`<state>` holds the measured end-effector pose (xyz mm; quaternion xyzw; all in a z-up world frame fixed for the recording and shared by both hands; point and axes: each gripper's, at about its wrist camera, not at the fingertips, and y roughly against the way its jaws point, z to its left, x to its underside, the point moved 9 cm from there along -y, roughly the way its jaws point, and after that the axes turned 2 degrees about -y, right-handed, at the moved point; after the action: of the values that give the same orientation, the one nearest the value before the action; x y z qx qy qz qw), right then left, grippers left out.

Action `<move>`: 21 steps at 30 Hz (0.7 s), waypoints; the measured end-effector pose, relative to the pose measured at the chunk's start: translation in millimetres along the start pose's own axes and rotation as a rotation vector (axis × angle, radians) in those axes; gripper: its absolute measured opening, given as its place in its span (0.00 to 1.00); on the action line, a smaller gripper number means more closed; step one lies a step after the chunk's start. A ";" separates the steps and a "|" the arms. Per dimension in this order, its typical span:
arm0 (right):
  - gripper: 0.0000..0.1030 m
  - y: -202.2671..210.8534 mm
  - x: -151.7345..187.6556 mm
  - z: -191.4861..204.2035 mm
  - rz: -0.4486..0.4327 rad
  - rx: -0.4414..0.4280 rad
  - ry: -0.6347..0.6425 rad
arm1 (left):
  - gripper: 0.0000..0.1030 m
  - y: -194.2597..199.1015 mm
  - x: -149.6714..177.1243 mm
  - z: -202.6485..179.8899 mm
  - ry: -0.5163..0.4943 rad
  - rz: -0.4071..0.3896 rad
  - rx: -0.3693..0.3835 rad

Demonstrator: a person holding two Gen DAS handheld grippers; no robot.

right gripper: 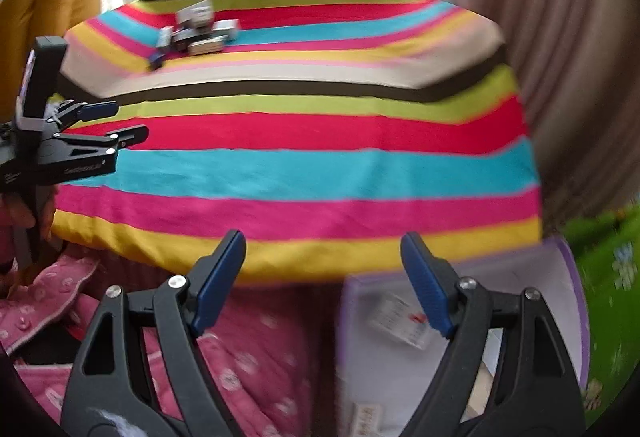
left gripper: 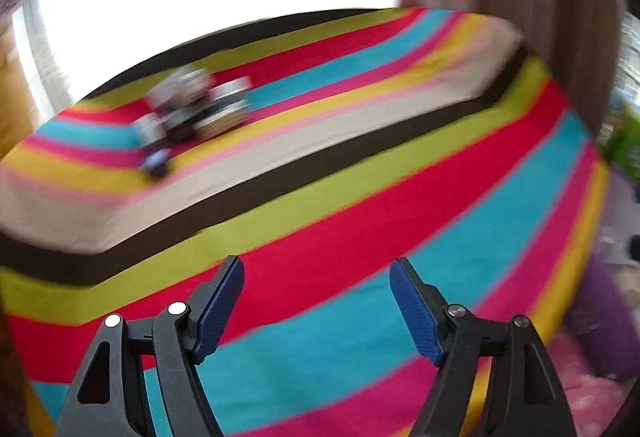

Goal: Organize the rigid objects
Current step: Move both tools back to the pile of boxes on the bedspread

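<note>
Pile of small boxes (right gripper: 196,31) sits at bed (right gripper: 320,173) far-left corner, well ahead of both empty, spread grippers; left gripper (right gripper: 124,121) nearer than right gripper (right gripper: 322,273).

Layout, as you see it:
- Striped cloth (right gripper: 304,165) covers the table; fills the centre of both views.
- Cluster of small boxes (right gripper: 198,29) on the cloth, far-left part, near the far edge; pieces touching or just beside one another. One small item (right gripper: 155,62) lies apart, at the cluster's near-left.
- Your left gripper (right gripper: 120,121) at the left edge, over the cloth's left side, well apart from the cluster.
- Your right gripper (right gripper: 322,277) over the cloth's near edge.
- Open box (right gripper: 400,365) below the near edge, right; patterned fabric (right gripper: 248,365) to its left.
- Curtain (right gripper: 560,57) behind, right.
</note>
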<state>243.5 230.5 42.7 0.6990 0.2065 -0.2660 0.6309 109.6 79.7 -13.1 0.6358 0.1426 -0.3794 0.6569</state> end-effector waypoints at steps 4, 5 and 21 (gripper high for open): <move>0.80 -25.3 -19.5 49.3 0.024 -0.058 0.085 | 0.74 -13.0 11.1 87.1 0.143 0.021 -0.115; 0.80 -32.0 -23.5 61.8 0.032 -0.072 0.108 | 0.74 -13.8 11.8 102.4 0.170 0.024 -0.133; 0.80 -142.9 -128.8 167.2 0.048 -0.180 0.181 | 0.75 -51.5 15.7 189.2 0.371 0.030 -0.215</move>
<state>36.1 87.7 3.4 0.6653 0.2691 -0.1670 0.6761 29.4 -98.8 -32.5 0.6231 0.2914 -0.2286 0.6889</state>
